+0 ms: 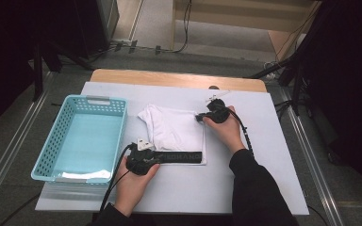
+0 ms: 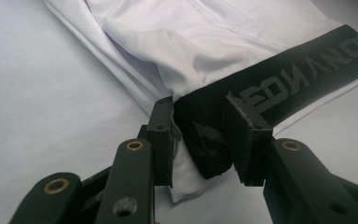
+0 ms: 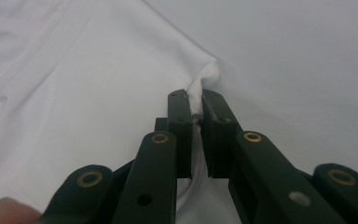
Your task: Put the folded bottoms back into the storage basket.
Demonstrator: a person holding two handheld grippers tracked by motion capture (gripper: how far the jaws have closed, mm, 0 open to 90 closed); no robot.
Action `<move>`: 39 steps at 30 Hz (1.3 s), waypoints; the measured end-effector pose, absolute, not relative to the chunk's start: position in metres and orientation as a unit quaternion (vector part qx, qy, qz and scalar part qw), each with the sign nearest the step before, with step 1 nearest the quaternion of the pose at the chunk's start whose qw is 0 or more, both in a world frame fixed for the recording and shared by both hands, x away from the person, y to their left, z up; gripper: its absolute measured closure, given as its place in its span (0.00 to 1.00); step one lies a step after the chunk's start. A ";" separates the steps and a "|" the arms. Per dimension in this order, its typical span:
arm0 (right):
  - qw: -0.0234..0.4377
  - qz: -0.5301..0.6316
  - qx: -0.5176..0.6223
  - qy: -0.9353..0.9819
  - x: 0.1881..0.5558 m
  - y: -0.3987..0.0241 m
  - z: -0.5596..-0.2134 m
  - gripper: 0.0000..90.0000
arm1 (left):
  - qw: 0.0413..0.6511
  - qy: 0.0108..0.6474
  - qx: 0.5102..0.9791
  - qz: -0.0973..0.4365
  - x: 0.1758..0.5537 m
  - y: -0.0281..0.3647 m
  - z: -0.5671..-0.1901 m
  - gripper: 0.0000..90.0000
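A white garment (image 1: 174,127) with a black lettered waistband (image 1: 181,157) lies spread on the white table cover. My left gripper (image 1: 156,157) is at the waistband's left end. In the left gripper view, the bunched end of the band (image 2: 205,144) fills the gap between the jaws of the left gripper (image 2: 200,140), and both pads press on it. My right gripper (image 1: 199,117) is at the garment's far right corner. In the right gripper view, the right gripper (image 3: 195,100) is shut on a thin pinch of white cloth (image 3: 207,77).
A light blue plastic basket (image 1: 45,155) stands at the left of the table, close to the garment. The white cover (image 1: 264,141) extends to the right and front. A wooden table edge (image 1: 169,77) runs along the back, with cables on the floor beyond.
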State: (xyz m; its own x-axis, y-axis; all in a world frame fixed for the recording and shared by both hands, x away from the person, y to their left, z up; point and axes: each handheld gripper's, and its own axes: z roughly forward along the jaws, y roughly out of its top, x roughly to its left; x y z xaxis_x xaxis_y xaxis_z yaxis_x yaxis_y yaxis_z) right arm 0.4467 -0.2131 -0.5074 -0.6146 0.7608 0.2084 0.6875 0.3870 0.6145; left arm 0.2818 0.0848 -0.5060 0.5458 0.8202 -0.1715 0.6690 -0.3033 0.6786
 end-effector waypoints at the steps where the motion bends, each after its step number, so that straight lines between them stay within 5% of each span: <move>1: 0.050 0.342 0.440 0.829 0.447 -0.214 -0.507 0.90 | 0.364 0.464 0.801 0.102 0.282 0.085 -0.506 0.75; 15: 0.041 0.349 0.453 0.819 0.444 -0.215 -0.497 0.91 | 0.390 0.448 0.800 0.086 0.282 0.086 -0.505 0.91; 39: 0.065 0.405 0.418 0.811 0.419 -0.232 -0.416 0.91 | 0.461 0.416 0.781 0.064 0.273 0.094 -0.441 0.91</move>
